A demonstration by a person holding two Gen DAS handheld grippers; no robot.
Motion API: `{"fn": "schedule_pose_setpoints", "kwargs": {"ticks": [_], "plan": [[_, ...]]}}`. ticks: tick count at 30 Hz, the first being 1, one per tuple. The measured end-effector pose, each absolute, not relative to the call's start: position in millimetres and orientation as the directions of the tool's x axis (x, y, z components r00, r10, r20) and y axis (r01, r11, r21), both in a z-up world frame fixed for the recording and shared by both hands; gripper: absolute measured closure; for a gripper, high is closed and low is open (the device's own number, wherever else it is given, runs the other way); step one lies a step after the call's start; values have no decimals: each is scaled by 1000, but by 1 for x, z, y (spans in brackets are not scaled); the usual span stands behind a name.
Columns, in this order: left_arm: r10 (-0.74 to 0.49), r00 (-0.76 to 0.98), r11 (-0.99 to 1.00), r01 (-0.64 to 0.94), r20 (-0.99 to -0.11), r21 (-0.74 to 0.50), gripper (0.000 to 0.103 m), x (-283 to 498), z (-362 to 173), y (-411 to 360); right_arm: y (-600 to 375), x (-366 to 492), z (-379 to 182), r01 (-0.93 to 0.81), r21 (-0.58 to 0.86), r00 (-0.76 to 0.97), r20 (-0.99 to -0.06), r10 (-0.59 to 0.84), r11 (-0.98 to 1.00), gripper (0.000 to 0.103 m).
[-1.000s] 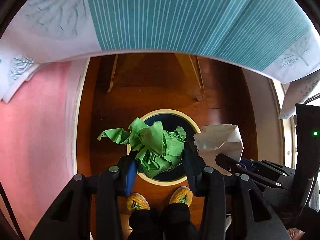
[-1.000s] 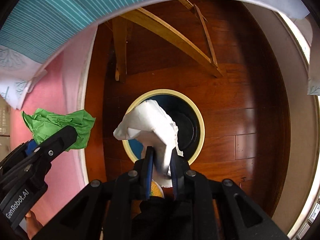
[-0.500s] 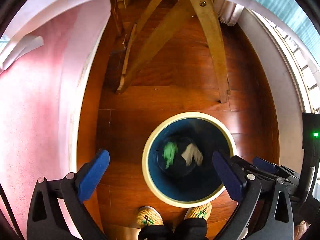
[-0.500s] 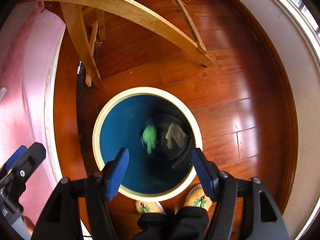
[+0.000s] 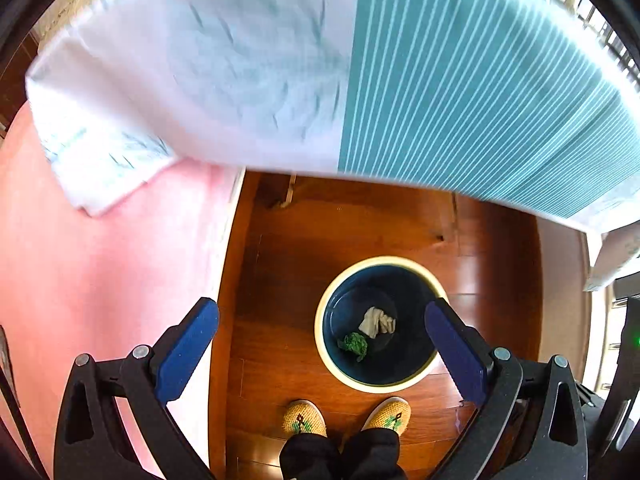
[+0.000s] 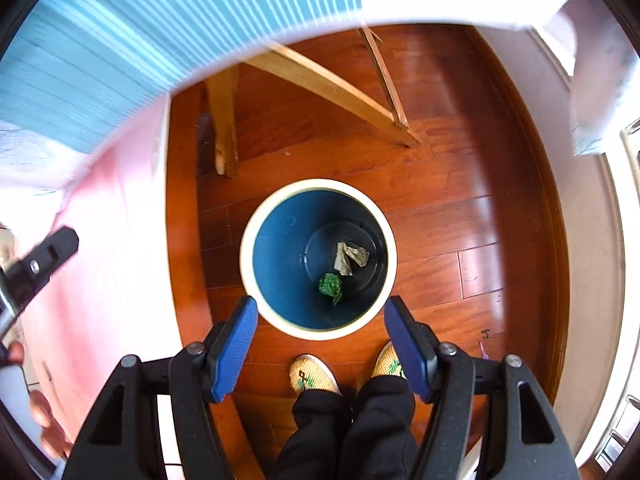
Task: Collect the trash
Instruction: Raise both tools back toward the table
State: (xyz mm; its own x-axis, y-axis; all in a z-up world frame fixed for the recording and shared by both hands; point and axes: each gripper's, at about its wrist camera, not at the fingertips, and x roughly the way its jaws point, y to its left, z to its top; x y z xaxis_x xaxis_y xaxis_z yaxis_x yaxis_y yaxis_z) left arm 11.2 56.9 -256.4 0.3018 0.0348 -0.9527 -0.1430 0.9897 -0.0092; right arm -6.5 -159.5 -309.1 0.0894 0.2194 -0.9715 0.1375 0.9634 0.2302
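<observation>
Both paper wads have dropped: crumpled green paper ball (image 6: 331,285) and crumpled white paper ball (image 6: 350,258) are lying in the round blue cream-rimmed bin (image 6: 276,240), mid-frame; left hand-held gripper (image 5: 322,354) and right hand-held gripper (image 6: 320,344) are hanging wide open, empty.

Glossy wood floor (image 6: 460,208) – smooth plastic bin (image 6: 280,248), crumpled paper wads (image 6: 350,258).

Bin (image 6: 256,240) on wood floor; green wad (image 6: 330,285) and white wad (image 6: 350,258) at its bottom. Right gripper (image 6: 318,350) above bin, jaws apart, empty.
</observation>
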Motion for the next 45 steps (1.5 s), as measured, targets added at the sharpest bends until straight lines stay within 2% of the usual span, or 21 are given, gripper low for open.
{"fn": "schedule_pose_setpoints", "kwargs": {"ticks": [8,16,23,29,35,38,45], "plan": [[-32,417,992,-96,-908,-79,1,4,-132,64,-156,-17,-193,102,258,205,-951,234,961,37],[-48,561,996,-36,-826,-83,1,-5,-7,63,-153,-21,-80,58,254,366,-905,216,965,37],[-84,655,994,0,-751,-111,1,-12,76,69,-154,-20,2,50,217,505,-848,163,975,37],[-96,707,993,23,-701,-114,1,-3,111,74,-156,-10,45,80,205,594,-796,118,976,37],[-80,702,997,49,-708,-64,2,18,112,65,-162,8,66,105,203,651,-754,87,974,37],[-100,707,995,93,-700,-48,10,30,109,56,-168,26,65,109,209,656,-750,87,972,37],[-113,708,989,149,-697,-8,14,84,95,21,-198,98,41,109,232,627,-771,114,967,36]]}}
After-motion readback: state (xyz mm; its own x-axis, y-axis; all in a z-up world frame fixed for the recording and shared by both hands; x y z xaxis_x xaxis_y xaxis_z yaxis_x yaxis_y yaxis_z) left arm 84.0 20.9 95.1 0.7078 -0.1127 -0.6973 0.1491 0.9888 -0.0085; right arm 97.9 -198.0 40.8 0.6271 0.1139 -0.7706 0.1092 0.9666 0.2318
